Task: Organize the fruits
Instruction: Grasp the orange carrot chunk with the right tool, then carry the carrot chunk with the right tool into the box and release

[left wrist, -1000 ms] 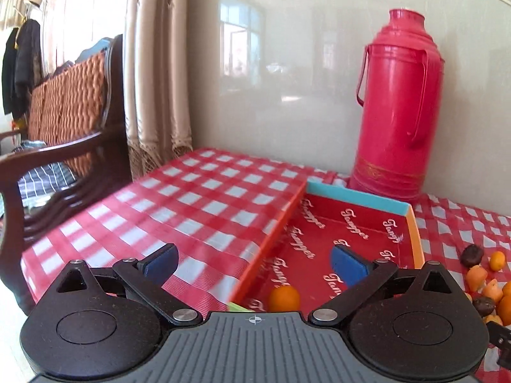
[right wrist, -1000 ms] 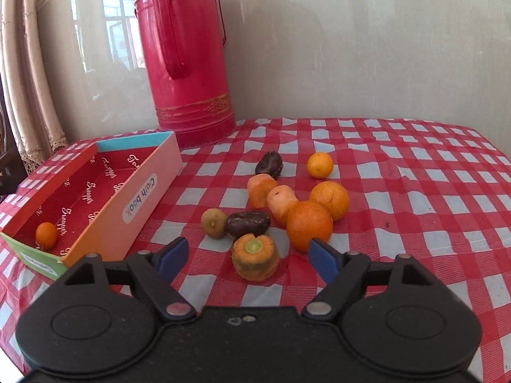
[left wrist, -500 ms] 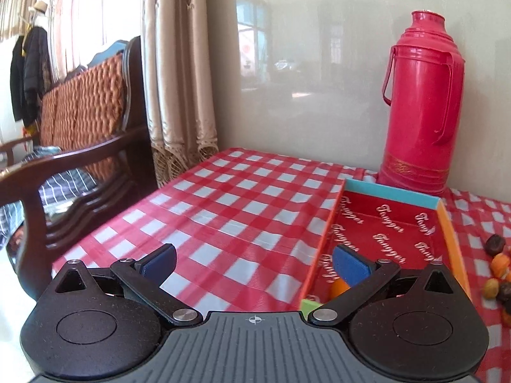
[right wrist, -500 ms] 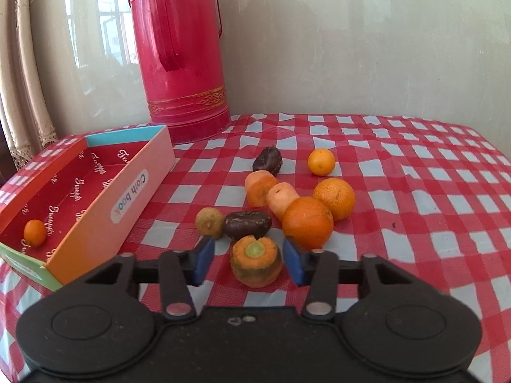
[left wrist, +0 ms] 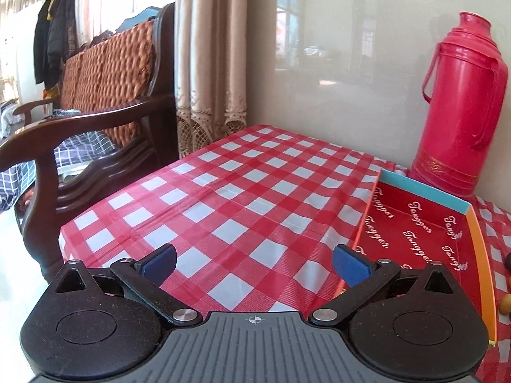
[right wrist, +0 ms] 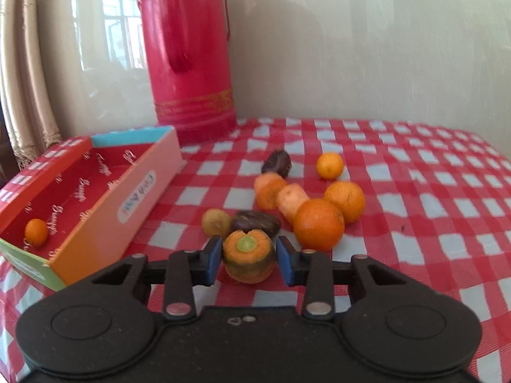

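Through my left wrist camera I read the word "Tangger" printed over and over in pale script across the red inside of the cardboard box [left wrist: 415, 236], which lies on the red-and-white checked tablecloth [left wrist: 242, 191] at the right. The box has a teal far wall and orange side walls. My left gripper [left wrist: 254, 260] hangs above bare cloth beside the box, its blue pads spread wide with nothing between them. A tall red thermos [left wrist: 460, 108] stands just behind the box against the wall. A dark wooden chair [left wrist: 95, 121] with a woven orange back sits off the table's left edge.

Through my right wrist camera the same box [right wrist: 143, 201] shows a white oval sticker on its pink outer wall; the writing is too blurred for me to read. One small orange fruit [right wrist: 36, 232] lies inside the box near its close end. My right gripper [right wrist: 249, 260] has its blue pads pressed in against both sides of a squat orange fruit [right wrist: 249, 257] with a green stem scar on top and a darker, greenish underside. It is near the box, close to the tablecloth. Just behind it lie a dark brown fruit [right wrist: 255, 223], a small yellowish round one [right wrist: 215, 221], two big oranges [right wrist: 319, 225] and other pieces.
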Demonstrator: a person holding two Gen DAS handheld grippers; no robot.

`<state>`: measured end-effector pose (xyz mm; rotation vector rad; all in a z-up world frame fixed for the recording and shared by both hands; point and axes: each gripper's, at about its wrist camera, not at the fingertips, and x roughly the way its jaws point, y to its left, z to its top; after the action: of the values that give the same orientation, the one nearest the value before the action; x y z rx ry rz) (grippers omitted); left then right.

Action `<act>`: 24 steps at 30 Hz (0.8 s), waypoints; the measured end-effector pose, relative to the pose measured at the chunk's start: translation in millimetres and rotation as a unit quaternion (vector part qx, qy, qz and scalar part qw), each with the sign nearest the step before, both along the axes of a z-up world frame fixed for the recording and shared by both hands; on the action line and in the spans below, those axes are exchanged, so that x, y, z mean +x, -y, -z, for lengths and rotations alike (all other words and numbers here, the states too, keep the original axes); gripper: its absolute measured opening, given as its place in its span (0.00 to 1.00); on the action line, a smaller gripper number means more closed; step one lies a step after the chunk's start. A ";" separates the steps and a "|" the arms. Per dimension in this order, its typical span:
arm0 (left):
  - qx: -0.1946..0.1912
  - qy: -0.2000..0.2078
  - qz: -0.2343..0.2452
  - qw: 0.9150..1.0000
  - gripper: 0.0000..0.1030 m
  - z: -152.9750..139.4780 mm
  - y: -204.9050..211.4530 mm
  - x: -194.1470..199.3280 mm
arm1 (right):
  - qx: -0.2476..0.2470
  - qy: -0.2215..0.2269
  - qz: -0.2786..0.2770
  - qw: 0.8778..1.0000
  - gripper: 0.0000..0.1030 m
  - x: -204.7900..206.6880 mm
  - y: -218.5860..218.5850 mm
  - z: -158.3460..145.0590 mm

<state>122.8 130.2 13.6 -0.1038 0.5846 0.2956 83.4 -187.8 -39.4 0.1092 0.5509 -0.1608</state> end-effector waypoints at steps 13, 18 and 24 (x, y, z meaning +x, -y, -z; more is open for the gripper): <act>-0.013 -0.012 -0.050 0.999 1.00 10.1 -25.1 1.6 | 0.038 0.063 -0.178 0.981 0.28 22.5 -76.4 -31.3; -0.008 -0.015 -0.051 0.999 1.00 13.0 -26.4 2.0 | 0.019 0.042 -0.207 0.977 0.28 31.8 -104.3 -26.2; -0.004 -0.020 -0.042 0.999 1.00 14.2 -17.3 4.5 | 0.023 0.042 -0.207 0.977 0.62 24.5 -103.3 -22.6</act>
<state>127.2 147.5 -0.7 -0.1309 0.6217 0.3768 107.9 -84.5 -16.8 0.0447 0.4829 0.2617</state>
